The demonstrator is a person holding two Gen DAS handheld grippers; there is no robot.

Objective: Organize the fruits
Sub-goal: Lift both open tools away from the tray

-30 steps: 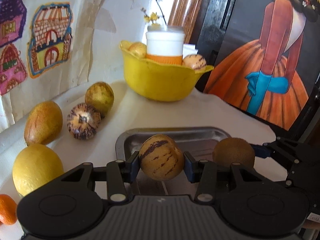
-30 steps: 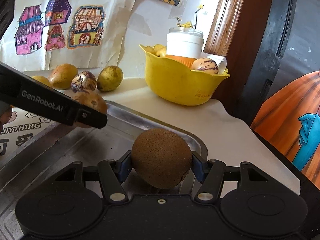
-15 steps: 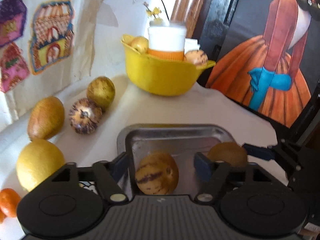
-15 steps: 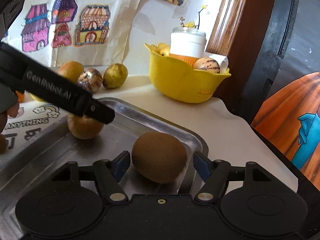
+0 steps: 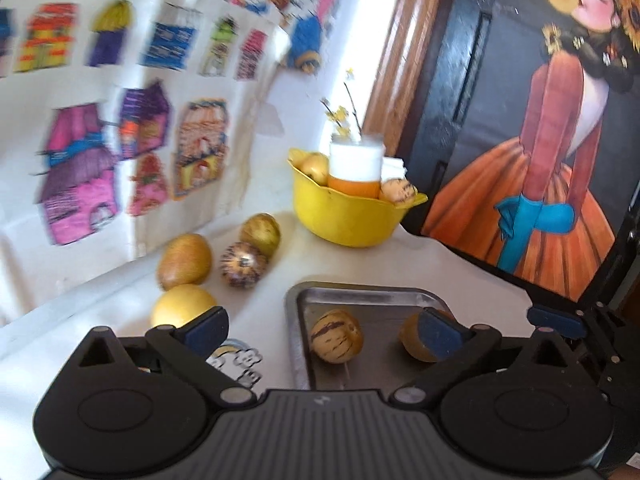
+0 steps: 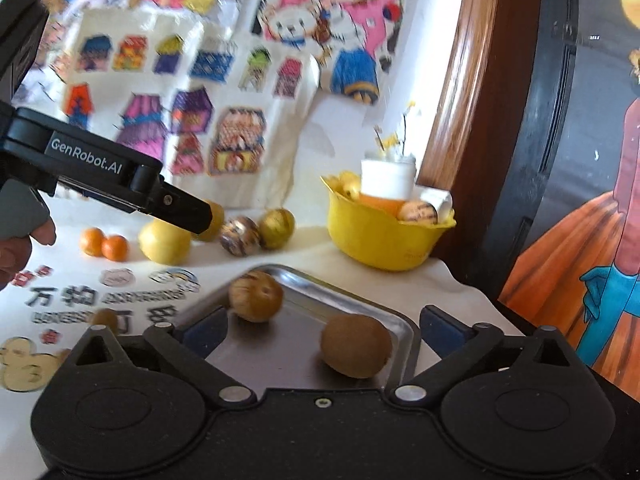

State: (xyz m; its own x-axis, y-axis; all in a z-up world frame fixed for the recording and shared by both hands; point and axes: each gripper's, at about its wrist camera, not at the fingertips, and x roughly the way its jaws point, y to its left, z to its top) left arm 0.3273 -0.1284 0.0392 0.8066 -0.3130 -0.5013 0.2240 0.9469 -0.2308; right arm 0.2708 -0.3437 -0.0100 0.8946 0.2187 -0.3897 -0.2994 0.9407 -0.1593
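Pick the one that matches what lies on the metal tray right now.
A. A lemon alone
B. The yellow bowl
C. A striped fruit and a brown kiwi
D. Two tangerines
C: the striped fruit and the brown kiwi both rest on the metal tray, with neither open hand-held gripper, left or right, touching them.

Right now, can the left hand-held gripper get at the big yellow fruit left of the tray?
Probably yes: the left hand-held gripper is open and empty, and the yellow fruit lies just beyond its left finger, with nothing on top.
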